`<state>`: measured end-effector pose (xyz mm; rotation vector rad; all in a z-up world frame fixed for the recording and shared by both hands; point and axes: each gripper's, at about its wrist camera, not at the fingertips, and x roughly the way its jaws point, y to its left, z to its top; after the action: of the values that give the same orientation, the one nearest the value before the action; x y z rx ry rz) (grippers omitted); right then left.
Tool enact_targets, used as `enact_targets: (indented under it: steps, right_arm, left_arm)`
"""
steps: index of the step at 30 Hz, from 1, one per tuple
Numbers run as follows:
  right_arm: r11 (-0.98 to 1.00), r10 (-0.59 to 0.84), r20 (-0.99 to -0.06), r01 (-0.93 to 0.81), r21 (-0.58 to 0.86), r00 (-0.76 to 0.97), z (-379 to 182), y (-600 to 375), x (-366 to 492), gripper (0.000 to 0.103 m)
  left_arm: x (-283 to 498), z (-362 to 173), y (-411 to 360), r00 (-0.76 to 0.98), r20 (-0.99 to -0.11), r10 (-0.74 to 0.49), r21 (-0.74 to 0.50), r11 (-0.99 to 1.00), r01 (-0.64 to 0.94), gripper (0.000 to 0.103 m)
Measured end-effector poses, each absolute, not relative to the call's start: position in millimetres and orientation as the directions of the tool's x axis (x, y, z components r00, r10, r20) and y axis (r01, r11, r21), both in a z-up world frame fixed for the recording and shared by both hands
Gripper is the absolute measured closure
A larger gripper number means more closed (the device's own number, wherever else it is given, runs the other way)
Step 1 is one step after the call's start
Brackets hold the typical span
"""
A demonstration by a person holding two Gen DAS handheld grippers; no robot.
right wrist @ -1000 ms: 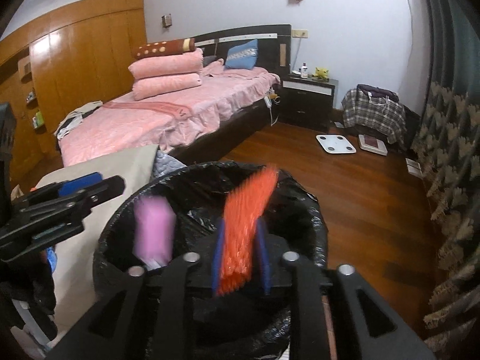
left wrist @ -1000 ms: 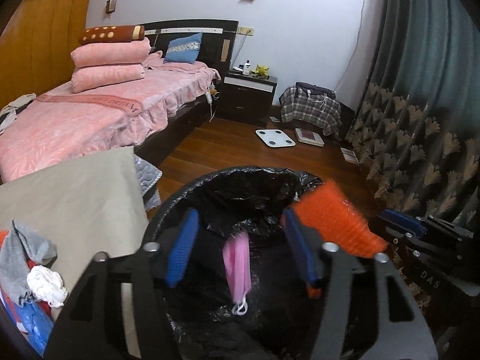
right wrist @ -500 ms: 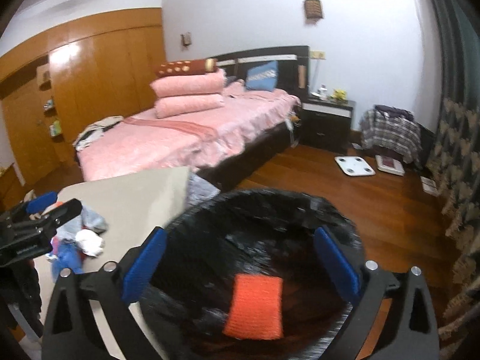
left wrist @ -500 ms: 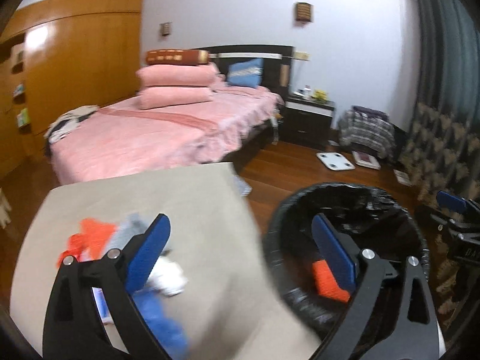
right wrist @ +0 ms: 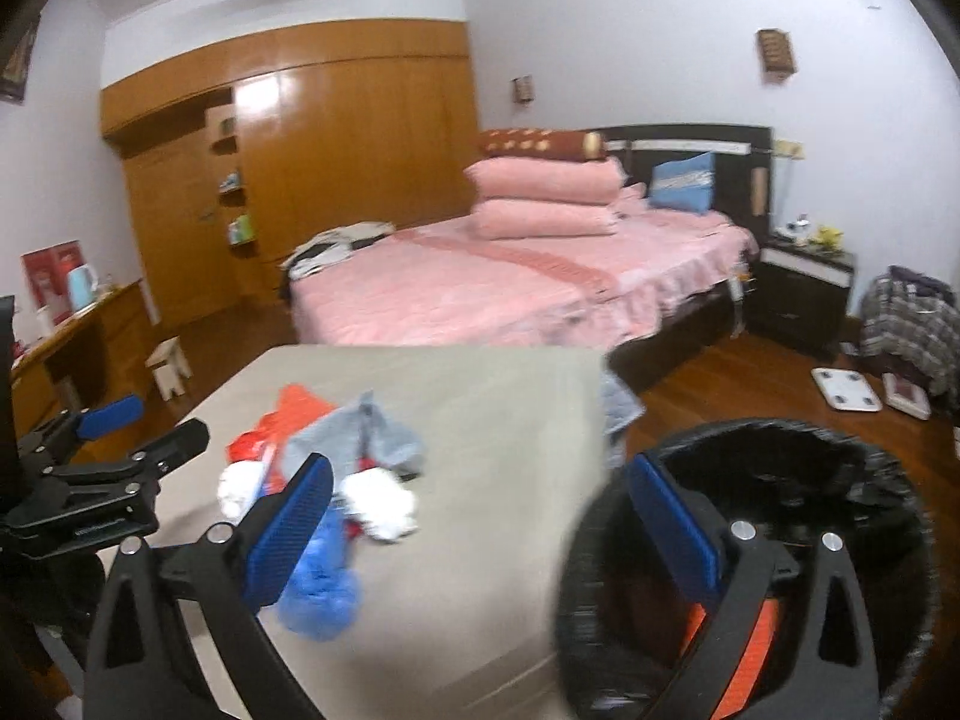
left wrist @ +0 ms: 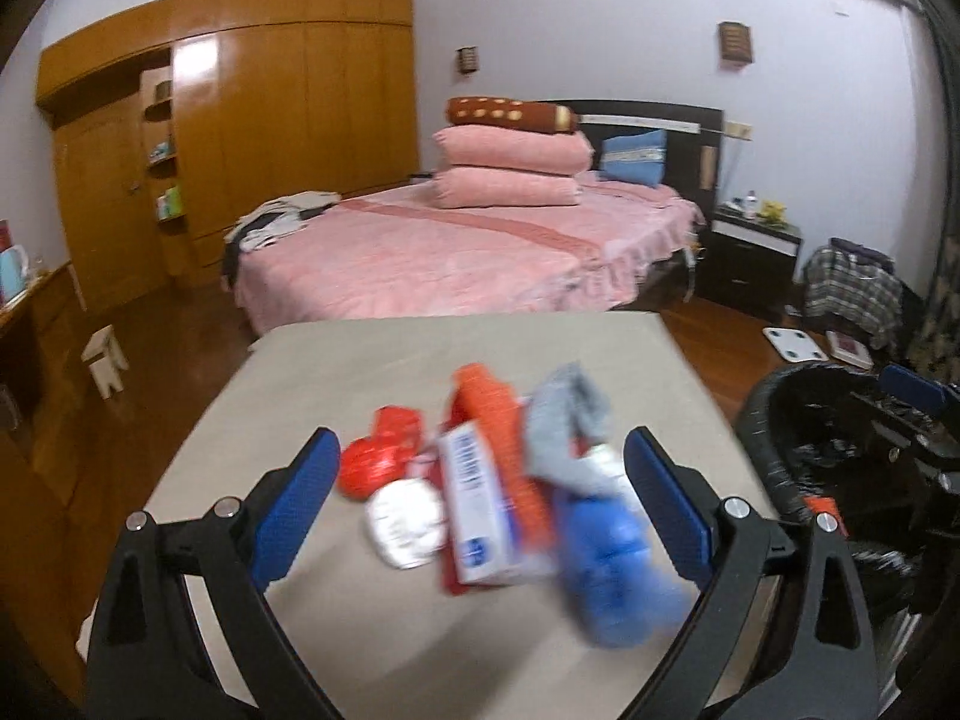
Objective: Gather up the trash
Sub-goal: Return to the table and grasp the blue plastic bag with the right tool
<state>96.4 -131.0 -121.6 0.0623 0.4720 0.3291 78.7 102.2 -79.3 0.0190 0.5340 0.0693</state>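
A pile of trash lies on the beige table (left wrist: pixel 372 360): a red wrapper (left wrist: pixel 378 456), a white crumpled wad (left wrist: pixel 405 519), a white and blue box (left wrist: pixel 480 510), an orange net piece (left wrist: pixel 498 414), a grey cloth (left wrist: pixel 564 420) and a blue plastic piece (left wrist: pixel 606 564). My left gripper (left wrist: pixel 480 504) is open and empty, just above the pile. My right gripper (right wrist: pixel 480 528) is open and empty, between the pile (right wrist: pixel 336 468) and the bin (right wrist: pixel 840 480). The black-lined bin holds an orange net piece (right wrist: pixel 750 654). The left gripper (right wrist: pixel 108 444) also shows at the right wrist view's left edge.
The bin (left wrist: pixel 798 420) stands right of the table. A pink bed (left wrist: pixel 468 246) lies behind the table, a nightstand (left wrist: pixel 750 252) beside it. A white scale (right wrist: pixel 846 390) lies on the wooden floor. A small stool (left wrist: pixel 105 360) and wooden wardrobe (left wrist: pixel 240 150) are at left.
The pink mask and the orange net piece were let go into the bin. Both grippers opened and swung left from over the bin toward the pile on the table.
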Motion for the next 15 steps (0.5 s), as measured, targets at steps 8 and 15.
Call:
enact_targets:
  steps: [8,15]
  right_arm:
    - [0.917,0.387,-0.493,-0.38,0.12,0.779,-151,-77,103,0.018]
    - [0.903,0.4,-0.561,-0.416,0.106,0.725,-176,-46,108,0.029]
  left_arm:
    - [76,-96,150,0.825,-0.549,0.136,0.014,0.988,-0.154,0.01]
    - [76,-111,167,0.809,-0.567,0.153,0.018,0.985,-0.174,0.01]
